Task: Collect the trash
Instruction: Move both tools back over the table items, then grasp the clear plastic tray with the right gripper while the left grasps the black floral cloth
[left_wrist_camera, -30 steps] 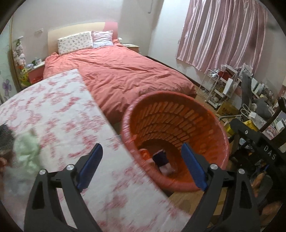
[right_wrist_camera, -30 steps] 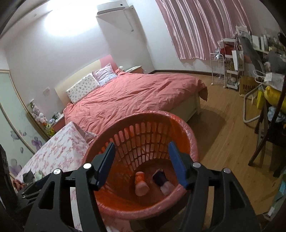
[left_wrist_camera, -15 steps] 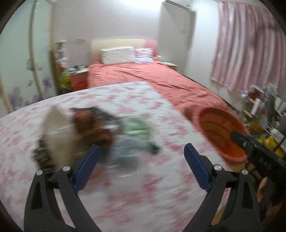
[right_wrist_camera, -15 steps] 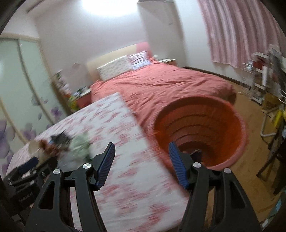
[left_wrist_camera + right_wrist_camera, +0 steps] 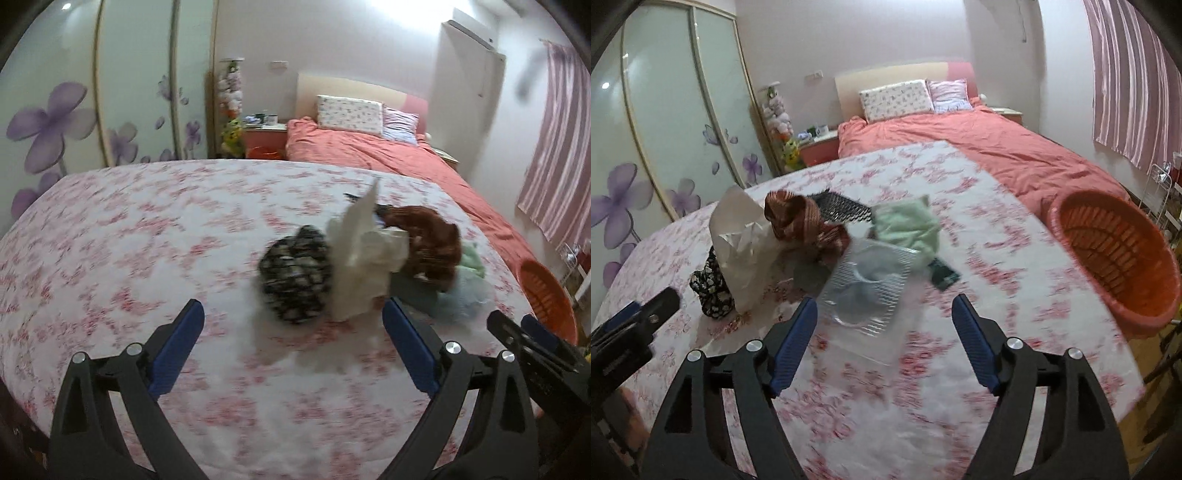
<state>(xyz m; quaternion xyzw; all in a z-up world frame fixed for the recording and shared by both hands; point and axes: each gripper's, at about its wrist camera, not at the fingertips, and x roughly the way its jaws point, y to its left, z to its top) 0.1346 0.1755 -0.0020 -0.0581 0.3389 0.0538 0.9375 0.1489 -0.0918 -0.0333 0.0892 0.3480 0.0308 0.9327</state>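
Observation:
A pile of trash lies on the pink floral table [image 5: 147, 229]: a white paper bag [image 5: 364, 262] [image 5: 742, 243], a black patterned wad [image 5: 295, 277] [image 5: 711, 286], a brown wrapper [image 5: 432, 240] [image 5: 805, 225], a pale green wad [image 5: 908, 225], a black mesh piece [image 5: 842, 210], a small dark packet [image 5: 943, 275] and a clear plastic tray [image 5: 868, 291]. My left gripper [image 5: 291, 350] is open and empty, just short of the black wad and bag. My right gripper [image 5: 886, 343] is open and empty over the near end of the clear tray. The orange basket [image 5: 1115, 254] [image 5: 546, 299] stands off the table's right edge.
A bed with a coral duvet [image 5: 979, 140] lies beyond the table. A wardrobe with purple flower doors [image 5: 74, 110] fills the left. A nightstand [image 5: 264, 134] stands by the bed, pink curtains [image 5: 1134, 81] on the right, a wire rack [image 5: 1160, 184] behind the basket.
Both grippers have swung left from above the basket to the table and closed in on the trash pile. Both have stayed open and empty.

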